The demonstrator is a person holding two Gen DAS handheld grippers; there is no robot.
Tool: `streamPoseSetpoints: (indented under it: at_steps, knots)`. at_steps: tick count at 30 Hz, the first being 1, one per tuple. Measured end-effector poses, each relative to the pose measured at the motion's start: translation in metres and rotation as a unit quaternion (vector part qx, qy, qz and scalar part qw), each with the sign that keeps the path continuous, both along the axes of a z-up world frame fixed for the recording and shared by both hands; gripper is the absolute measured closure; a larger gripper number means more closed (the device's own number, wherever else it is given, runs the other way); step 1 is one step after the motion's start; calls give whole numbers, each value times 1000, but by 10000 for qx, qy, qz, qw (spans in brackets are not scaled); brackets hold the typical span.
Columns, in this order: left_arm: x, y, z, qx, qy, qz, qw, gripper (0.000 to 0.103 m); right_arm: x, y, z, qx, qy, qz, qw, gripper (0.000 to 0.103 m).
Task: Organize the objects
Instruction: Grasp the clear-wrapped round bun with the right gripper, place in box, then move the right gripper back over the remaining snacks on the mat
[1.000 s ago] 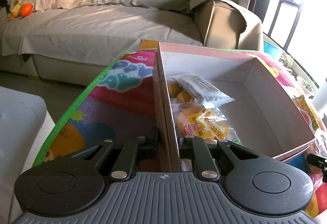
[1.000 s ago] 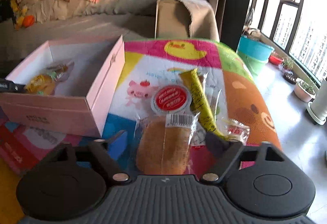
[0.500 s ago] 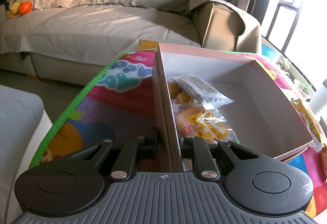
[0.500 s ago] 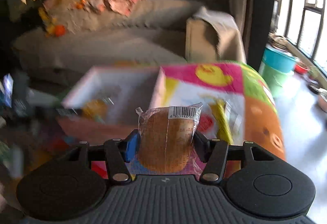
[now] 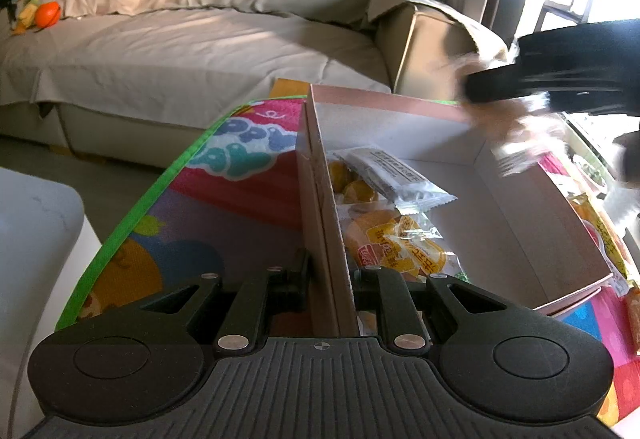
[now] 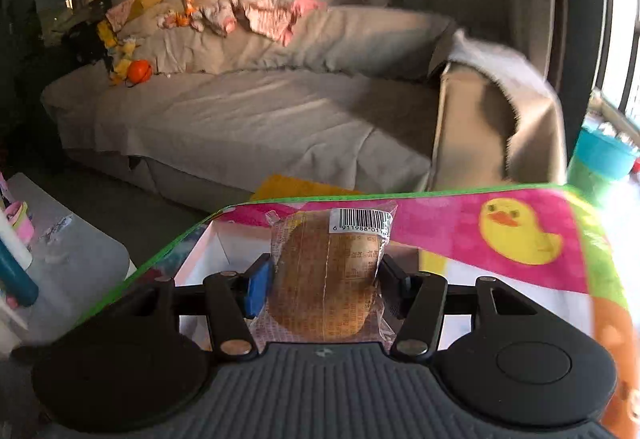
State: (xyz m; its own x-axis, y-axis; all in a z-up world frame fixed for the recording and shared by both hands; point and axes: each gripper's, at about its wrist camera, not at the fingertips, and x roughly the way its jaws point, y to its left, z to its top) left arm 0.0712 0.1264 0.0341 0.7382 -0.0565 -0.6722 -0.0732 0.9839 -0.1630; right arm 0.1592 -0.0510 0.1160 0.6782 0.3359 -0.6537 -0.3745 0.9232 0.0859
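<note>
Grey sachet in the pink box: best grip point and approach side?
Take the grey sachet across its narrow width at mid-length, coming from above through the open top of the pink box. It lies flat and diagonal on the yellow snack packs, close to the wall that the left gripper clamps.

Colourful mat; pink box on it
</note>
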Motion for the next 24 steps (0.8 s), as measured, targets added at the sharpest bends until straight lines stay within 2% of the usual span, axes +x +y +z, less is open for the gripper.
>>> streamPoseSetpoints:
  at_steps: [3, 6, 9, 15, 19, 24]
  knots:
    - [0, 0, 0, -9, 2, 4, 10000, 85, 11, 3, -12, -60, 201, -49, 9998, 44]
    - [1, -1, 1, -26, 4, 12, 10000, 85, -1, -14, -9, 166, 187, -105, 9996, 39]
    - [2, -3, 1, -19, 3, 32, 10000, 85, -23, -42, 0, 241, -19, -226, 9995, 32]
    - [2, -4, 1, -3, 12, 44, 10000, 86, -79, -108, 4, -138, -535, -773, 9955, 25]
    - [3, -5, 1, 34, 28, 73, 10000, 86, -115, -145, -15, -632, -650, -1277, 9877, 18]
    - [6, -7, 0, 91, 90, 93, 9999, 87, -130, -179, -48, -650, -261, -1676, 9834, 18]
